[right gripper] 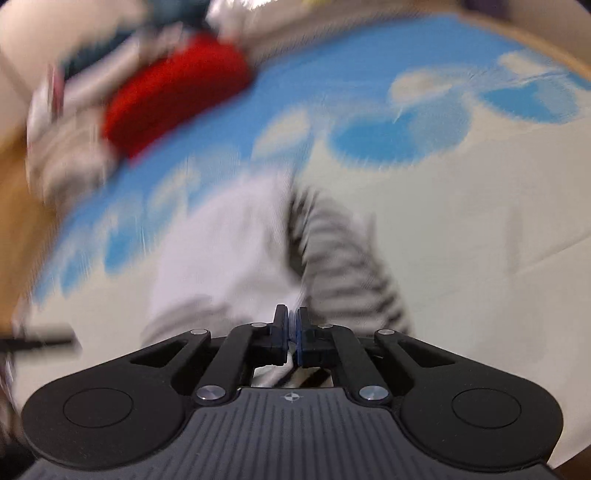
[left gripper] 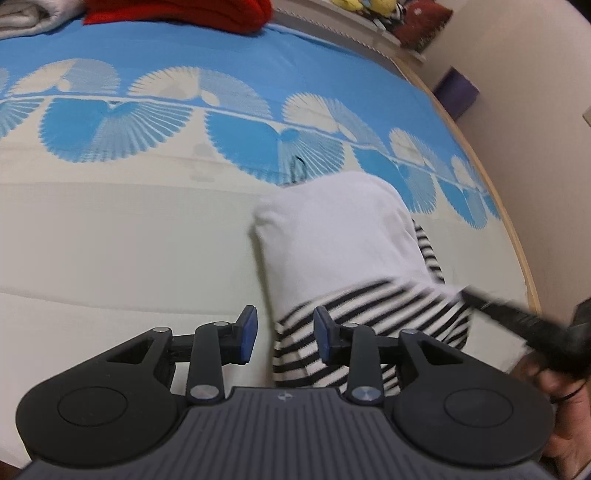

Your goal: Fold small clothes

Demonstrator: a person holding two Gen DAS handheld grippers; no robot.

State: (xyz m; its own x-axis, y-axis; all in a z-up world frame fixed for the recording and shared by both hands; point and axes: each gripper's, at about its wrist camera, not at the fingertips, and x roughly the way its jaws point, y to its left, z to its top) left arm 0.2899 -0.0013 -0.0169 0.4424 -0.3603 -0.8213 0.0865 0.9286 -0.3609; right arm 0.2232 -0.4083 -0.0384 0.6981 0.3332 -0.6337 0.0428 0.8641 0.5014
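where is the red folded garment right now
The red folded garment lies at the far end of the blue-and-cream patterned bedspread, top left in the left wrist view, beside a grey folded cloth.

place: home bedroom
evidence: blue-cream bedspread (left gripper: 147,221), wooden bed frame (left gripper: 517,236), plush toys (left gripper: 364,5) upper right

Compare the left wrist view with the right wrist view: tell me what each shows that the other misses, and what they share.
Only the left wrist view shows the left gripper open, its fingers apart beside the striped hem, and a purple box by the wall.

Only the right wrist view, which is badly blurred, shows the right gripper from behind, shut on the garment's edge.

Both show the white and striped garment, the blue and cream bedspread and the red cloth.
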